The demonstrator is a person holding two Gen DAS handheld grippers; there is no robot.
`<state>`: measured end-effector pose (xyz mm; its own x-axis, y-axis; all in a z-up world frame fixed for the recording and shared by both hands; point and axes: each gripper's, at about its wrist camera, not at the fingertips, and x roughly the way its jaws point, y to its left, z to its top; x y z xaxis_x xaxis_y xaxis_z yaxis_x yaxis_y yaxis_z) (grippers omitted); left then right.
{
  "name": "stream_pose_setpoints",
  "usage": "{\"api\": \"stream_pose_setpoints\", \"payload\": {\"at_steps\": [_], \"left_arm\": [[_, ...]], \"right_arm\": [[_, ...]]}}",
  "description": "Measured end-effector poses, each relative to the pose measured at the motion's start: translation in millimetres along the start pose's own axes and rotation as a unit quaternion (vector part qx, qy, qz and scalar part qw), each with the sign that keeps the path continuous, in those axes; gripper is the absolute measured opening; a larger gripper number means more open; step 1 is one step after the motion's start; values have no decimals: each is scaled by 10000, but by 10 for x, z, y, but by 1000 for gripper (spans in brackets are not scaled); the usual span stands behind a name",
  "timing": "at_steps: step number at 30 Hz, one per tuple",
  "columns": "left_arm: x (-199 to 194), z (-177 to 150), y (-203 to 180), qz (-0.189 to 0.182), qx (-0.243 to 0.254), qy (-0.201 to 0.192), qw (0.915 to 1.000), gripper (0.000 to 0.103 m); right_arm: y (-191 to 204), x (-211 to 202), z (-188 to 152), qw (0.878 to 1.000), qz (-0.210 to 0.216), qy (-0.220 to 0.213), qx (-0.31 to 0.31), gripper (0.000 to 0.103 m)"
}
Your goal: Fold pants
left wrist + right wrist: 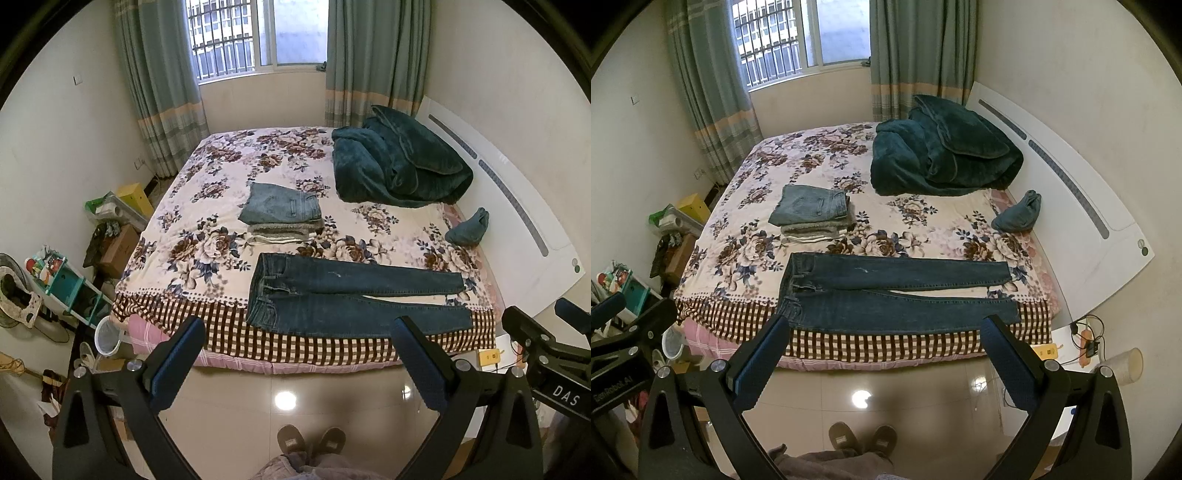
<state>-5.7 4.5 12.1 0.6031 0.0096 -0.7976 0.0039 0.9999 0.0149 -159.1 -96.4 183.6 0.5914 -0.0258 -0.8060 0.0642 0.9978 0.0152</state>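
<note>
The dark jeans (351,299) are spread flat along the near edge of the bed (221,173), waistband to the left and both legs running right; denim of this kind is judged soft but weighty, unlikely to slip, and best taken at the waistband corner and a hem. Behind them a stack of folded clothes (282,216) is seen. The left gripper (299,354) and right gripper (886,354) are held empty above the floor, jaws fully spread.

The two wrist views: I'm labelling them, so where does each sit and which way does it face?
Left wrist: above the floor, tilted down at the bed; open left tongs, slippers, right tongs show.
Right wrist: alongside, same heading; open right tongs, left tongs show.
Both share the dark jeans, folded stack.
</note>
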Motion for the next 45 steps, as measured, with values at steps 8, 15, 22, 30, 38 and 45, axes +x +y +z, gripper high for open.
{"api": "stream_pose_setpoints", "payload": {"at_steps": [8, 15, 22, 30, 38, 45], "left_arm": [[-16, 39, -1, -20, 32, -9, 10000, 103], [-27, 22, 0, -17, 21, -26, 10000, 103], [-26, 66, -23, 1, 11, -37, 10000, 103], [-27, 4, 3, 3, 20, -41, 10000, 103], [-28, 59, -79, 9, 31, -49, 10000, 103], [-16, 31, 1, -10, 6, -60, 10000, 103]], "right_arm": [[-12, 4, 4, 10000, 10, 3, 2, 103], [-5, 4, -10, 10000, -2, -10, 0, 103], [10, -11, -40, 10000, 23, -11, -11, 103], [-16, -79, 9, 10000, 60, -2, -40, 103], [10, -80, 9, 10000, 52, 0, -36, 103], [14, -68, 20, 10000, 56, -2, -19, 103]]}}
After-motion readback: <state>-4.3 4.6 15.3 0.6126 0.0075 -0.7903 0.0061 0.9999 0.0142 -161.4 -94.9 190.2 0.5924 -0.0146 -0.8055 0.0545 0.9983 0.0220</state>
